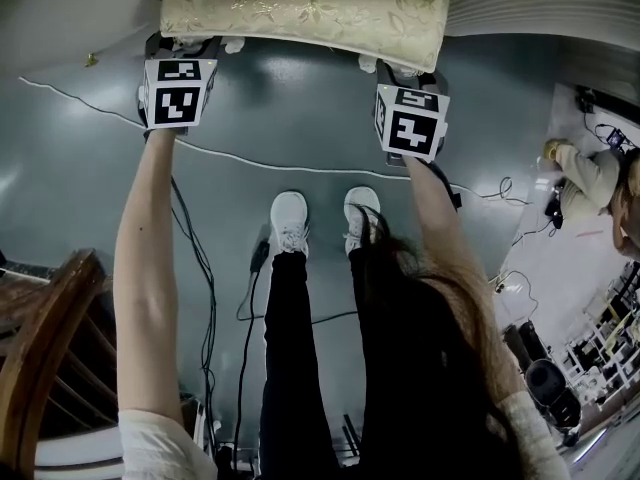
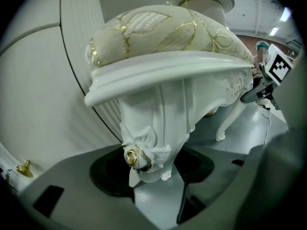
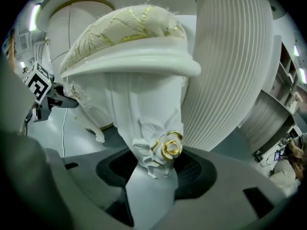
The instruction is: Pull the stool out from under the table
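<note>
Stool (image 1: 300, 8): partly under desk (image 1: 550, 8) | left gripper (image 2: 153, 169), right gripper (image 3: 160, 171): jaws clenched on front legs (image 2: 153, 123) | pull to be kept level, both sides drawn evenly

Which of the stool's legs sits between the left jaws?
The near leg with the gold rosette, large in the foreground; the other visible leg stands farther back.

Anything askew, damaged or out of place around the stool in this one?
Nothing damaged or askew. The stool sits level, one carved leg in the left gripper, one in the right gripper. Only a loose white cable crosses the floor in its path.
</note>
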`<state>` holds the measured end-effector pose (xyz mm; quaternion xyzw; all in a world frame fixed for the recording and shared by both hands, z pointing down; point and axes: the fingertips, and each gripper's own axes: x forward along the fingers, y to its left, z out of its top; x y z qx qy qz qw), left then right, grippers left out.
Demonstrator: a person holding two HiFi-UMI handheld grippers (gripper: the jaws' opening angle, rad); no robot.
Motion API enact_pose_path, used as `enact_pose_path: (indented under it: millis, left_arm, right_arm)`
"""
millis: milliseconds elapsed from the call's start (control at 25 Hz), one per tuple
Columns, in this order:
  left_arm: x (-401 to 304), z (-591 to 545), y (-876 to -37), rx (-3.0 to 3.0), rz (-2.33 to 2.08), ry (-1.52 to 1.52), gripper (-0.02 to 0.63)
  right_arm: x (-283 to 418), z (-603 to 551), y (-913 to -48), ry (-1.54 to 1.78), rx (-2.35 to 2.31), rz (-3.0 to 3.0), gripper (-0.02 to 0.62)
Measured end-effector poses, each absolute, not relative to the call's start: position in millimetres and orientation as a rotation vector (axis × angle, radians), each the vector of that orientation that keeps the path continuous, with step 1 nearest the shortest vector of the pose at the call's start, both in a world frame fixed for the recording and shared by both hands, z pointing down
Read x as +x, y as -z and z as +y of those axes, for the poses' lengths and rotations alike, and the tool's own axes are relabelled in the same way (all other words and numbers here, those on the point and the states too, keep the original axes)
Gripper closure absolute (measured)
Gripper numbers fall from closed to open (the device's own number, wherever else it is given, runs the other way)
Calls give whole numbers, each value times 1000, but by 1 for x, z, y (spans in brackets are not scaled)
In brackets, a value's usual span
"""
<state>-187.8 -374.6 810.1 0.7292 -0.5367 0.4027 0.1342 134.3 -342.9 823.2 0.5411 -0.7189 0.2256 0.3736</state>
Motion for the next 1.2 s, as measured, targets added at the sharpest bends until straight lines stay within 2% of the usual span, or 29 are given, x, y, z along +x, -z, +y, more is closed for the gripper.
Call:
enact_pose_path:
  millis: [600,1200]
  left_arm:
    - [-188,-354,-807,2108,-1556,-1155,331]
    - [-158,-237,-814,1969,-1575,-1132,332]
  right_arm:
    - [134,-326,-822,-576,1367,-1829,350]
    - [166,-247,-825,-549,1200,-1776,350]
